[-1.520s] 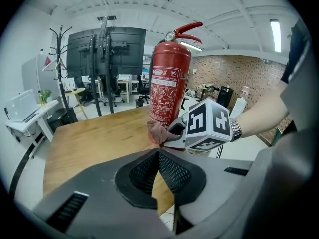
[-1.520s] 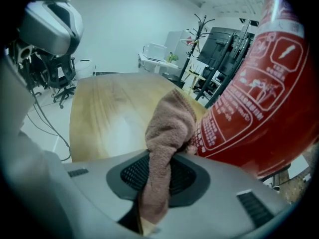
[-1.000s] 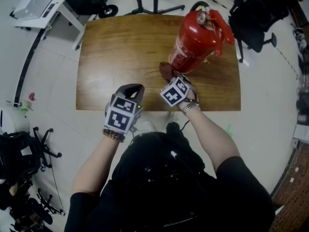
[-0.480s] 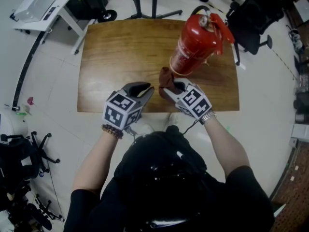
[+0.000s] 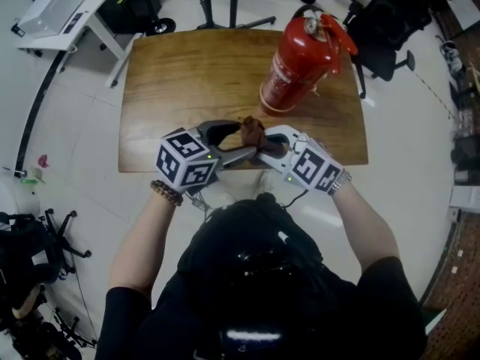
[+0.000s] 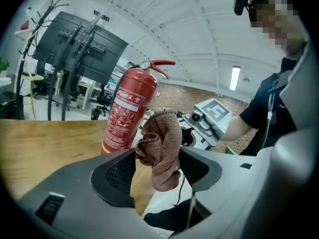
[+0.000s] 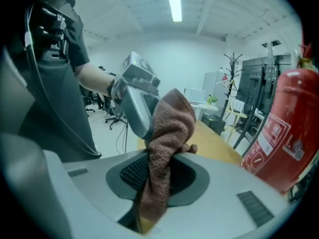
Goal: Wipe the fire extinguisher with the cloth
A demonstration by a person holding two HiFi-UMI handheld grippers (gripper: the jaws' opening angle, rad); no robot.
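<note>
Two grippers meeting at lower centre of the head view, just off the near edge of the table (image 5: 180,73). Right gripper (image 5: 264,145) clamped narrow on the brown cloth (image 5: 253,132), pinched low between the pads, bulk bunched above the tips and a tail hanging below; looks like a hold meant to present the cloth to the other hand. Left gripper (image 5: 241,139) pointed in from the left, jaws just been opening, now wide. Cloth between them but not squeezed in the left gripper view, hanging nearer the right-hand pad; contact there hard to tell. Probably a handover or a regrip for a better wad to wipe with; no telling which. Extinguisher (image 5: 301,55) standing on its base on the table, upper right of centre, red, handle at top, well apart from both grippers and from the cloth, untouched. Left free-standing, likely for steadying with one gripper and wiping with the other. Wiping not yet begun by the look of it. Risk: release by right before any bite by left, cloth lost over the table edge.
</note>
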